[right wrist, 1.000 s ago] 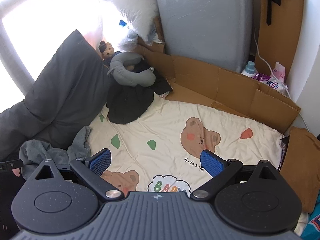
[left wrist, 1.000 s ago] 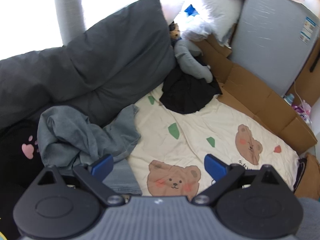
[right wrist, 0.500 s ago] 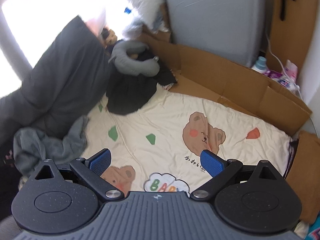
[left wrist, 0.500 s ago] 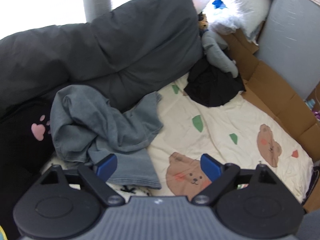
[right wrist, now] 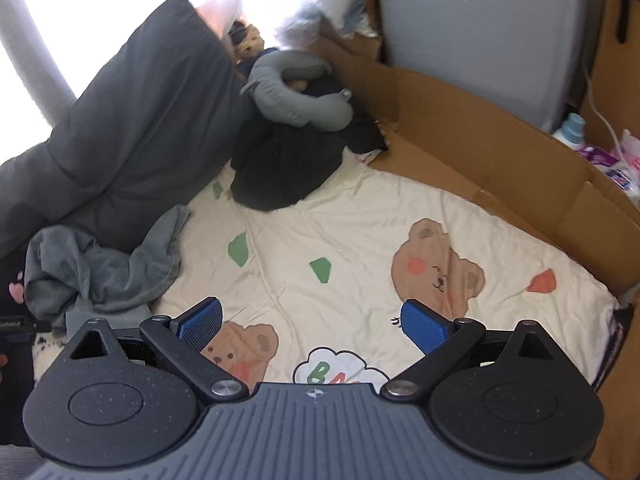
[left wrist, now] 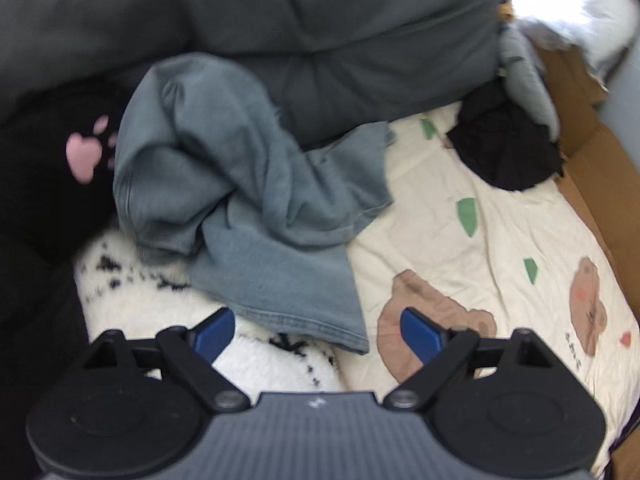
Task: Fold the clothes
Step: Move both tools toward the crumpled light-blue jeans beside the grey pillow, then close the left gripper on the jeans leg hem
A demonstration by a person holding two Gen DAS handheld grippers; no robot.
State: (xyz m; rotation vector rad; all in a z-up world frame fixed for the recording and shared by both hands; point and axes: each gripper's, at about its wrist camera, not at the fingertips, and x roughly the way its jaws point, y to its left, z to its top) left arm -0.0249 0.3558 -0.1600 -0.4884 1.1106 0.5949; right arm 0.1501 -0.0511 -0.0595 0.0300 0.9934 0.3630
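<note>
A crumpled grey-blue garment point(left wrist: 240, 184) lies at the left of the cream bear-print sheet point(left wrist: 480, 248), partly on a white fluffy blanket point(left wrist: 160, 300). My left gripper point(left wrist: 316, 326) hangs just above the garment's lower hem, open, with nothing pressed between its blue pads. In the right wrist view the same garment point(right wrist: 100, 268) sits far left. My right gripper point(right wrist: 310, 316) stands open over the bare sheet point(right wrist: 360, 220), holding nothing. A black garment point(right wrist: 280, 168) lies bunched at the far end of the sheet.
A dark grey duvet point(left wrist: 320, 32) is piled behind the garment. A black item with a pink paw print point(left wrist: 48, 160) lies at the left. Cardboard walls point(right wrist: 480, 128) border the sheet's right side. A grey neck pillow point(right wrist: 296, 96) rests on the black garment.
The left gripper has dropped and swung left, so the grey-blue garment now fills the view just ahead of its fingers. The right gripper has sunk a little toward the sheet.
</note>
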